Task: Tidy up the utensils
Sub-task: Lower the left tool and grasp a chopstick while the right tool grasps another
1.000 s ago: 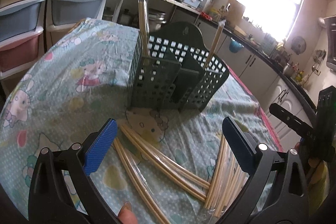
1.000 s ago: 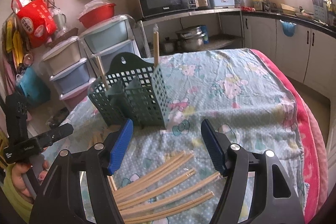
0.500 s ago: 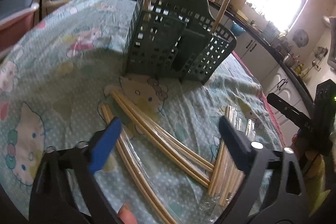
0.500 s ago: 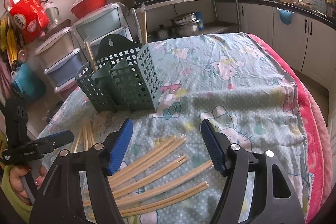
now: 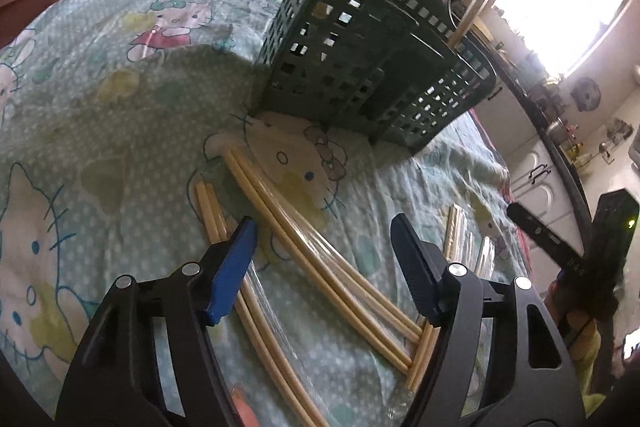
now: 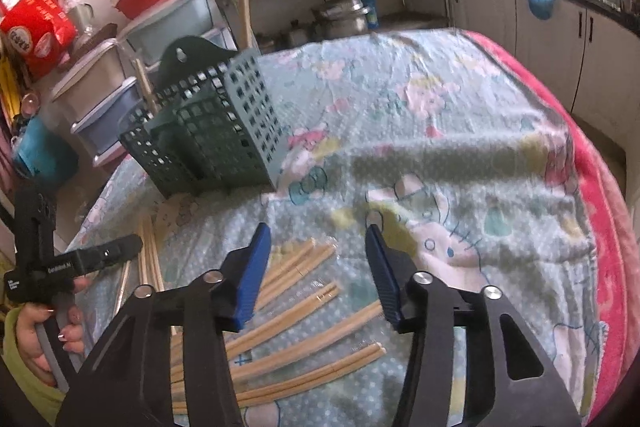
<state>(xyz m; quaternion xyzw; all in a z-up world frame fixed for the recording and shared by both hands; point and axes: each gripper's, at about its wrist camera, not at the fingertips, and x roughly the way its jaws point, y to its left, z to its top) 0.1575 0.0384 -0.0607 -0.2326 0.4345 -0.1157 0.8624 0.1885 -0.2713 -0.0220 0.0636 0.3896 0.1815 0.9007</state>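
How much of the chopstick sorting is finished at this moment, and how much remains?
Done: two wrapped chopstick pairs stand in the green holder. In hand: nothing; the left gripper and right gripper are closing over chopsticks on the cloth, not gripping. Left: several pairs, so most remains.

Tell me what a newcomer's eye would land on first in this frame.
Probably the wrapped chopstick pairs fanned across the cartoon-print tablecloth, right under both grippers. Behind them stands a dark green perforated utensil caddy with a few chopsticks already upright in it. The left gripper and right gripper are closing, nothing gripped yet.
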